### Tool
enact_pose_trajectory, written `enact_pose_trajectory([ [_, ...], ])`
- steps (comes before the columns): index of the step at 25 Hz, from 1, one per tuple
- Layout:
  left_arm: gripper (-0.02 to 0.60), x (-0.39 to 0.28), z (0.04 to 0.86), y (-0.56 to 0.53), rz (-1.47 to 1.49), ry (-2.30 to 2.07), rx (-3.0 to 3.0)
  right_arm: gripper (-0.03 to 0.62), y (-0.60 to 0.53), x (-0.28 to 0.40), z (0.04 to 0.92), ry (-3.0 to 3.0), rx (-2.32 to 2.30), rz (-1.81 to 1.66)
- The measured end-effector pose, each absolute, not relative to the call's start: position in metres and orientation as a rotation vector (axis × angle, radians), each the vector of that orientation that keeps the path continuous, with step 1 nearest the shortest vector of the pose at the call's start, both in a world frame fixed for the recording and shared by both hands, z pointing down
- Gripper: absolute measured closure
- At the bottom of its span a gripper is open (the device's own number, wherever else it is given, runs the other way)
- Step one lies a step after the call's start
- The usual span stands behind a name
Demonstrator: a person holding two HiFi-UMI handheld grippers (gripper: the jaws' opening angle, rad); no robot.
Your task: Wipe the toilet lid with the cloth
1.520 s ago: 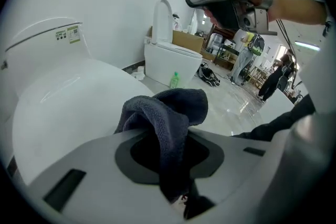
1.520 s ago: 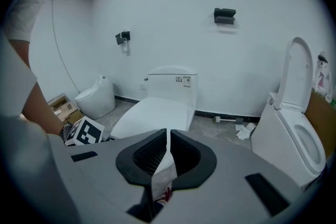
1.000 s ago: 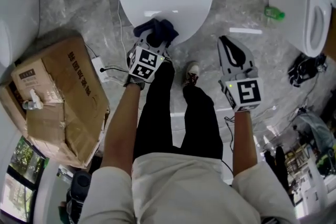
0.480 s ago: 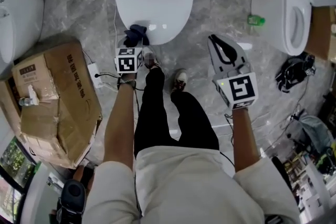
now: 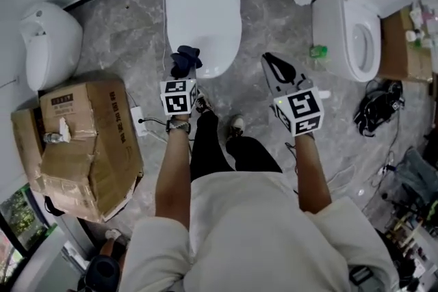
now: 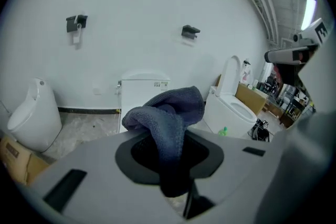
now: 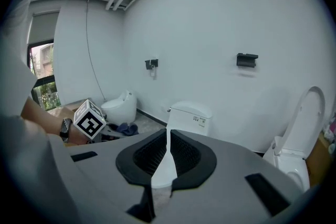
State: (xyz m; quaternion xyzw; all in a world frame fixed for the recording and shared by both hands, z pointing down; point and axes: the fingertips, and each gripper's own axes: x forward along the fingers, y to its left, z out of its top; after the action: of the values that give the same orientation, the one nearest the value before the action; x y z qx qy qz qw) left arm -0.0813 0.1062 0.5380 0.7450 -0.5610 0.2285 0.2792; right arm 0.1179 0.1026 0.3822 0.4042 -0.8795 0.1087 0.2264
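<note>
Left gripper view: cloth (image 6: pixel 169 113) tight between left tongs (image 6: pixel 173 150)

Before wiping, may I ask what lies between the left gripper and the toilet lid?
Only the dark blue cloth, clamped in the left gripper; the head view shows it over the front edge of the toilet lid.

The light is even, white and bright, with only faint shadows on the floor (image 5: pixel 123 31). A strip lamp (image 6: pixel 310 10) glares at upper right of the left gripper view; a window (image 7: pixel 41 68) glows at left of the right one. Both gripper views bend strongly, with black corners, and the cloth (image 6: pixel 168 113) near the lens looks soft.
</note>
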Motion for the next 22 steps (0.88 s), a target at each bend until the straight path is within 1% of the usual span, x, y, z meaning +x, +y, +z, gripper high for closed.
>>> enact_pose_trajectory([
  [6,0.503,-0.065,0.438,0.104,0.572,-1.594,2.117,0.553,0.098,0.128,0.312,-2.481,1.162,0.218],
  [15,0.503,-0.056,0.297,0.102,0.448,-1.778,2.275,0.553,0.093,0.121,0.216,-2.593,1.149,0.021],
  [22,0.503,-0.048,0.224,0.103,0.411,-1.889,2.378,0.554,0.085,0.128,0.158,-2.637,1.164,-0.111],
])
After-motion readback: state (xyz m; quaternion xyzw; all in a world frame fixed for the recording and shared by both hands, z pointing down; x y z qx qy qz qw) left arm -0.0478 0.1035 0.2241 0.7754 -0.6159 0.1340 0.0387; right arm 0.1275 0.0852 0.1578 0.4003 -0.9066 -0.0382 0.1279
